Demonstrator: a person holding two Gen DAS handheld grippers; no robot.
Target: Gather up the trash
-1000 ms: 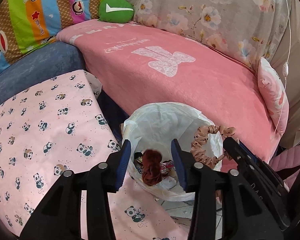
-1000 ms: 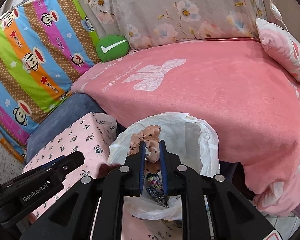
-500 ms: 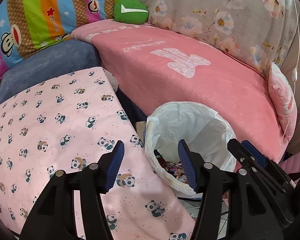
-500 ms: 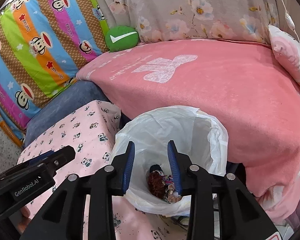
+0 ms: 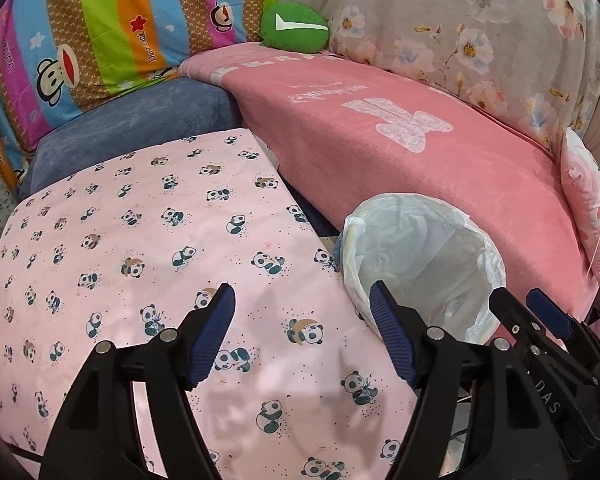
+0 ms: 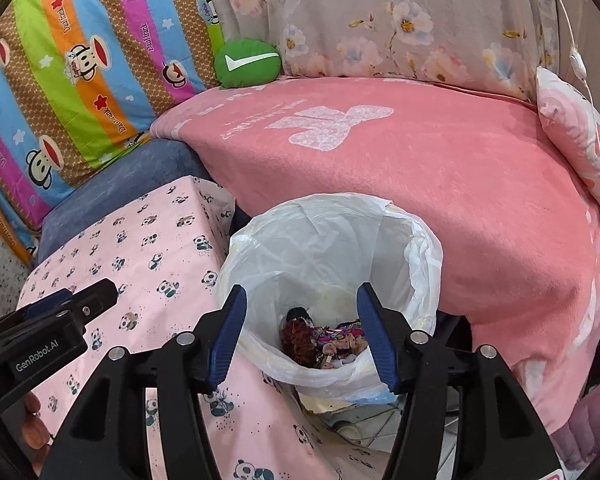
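A table (image 5: 148, 240) under a pink cloth with small pandas stands against a sofa (image 6: 440, 184) covered by a pink blanket, with one green cushion (image 6: 247, 62) and one pink pillow (image 6: 572, 136) on it. Between table and sofa stands one bin (image 6: 420, 248) lined with a white bag, and the trash (image 6: 324, 340) (a dark red piece and some colourful scraps) lies at its bottom. The right tool (image 6: 300, 336) hangs above the bin with the trash seen between its opening, empty jaws, while the left tool (image 5: 300, 336) is over the table edge just beside the bin, its jaws also opening and holding nothing.
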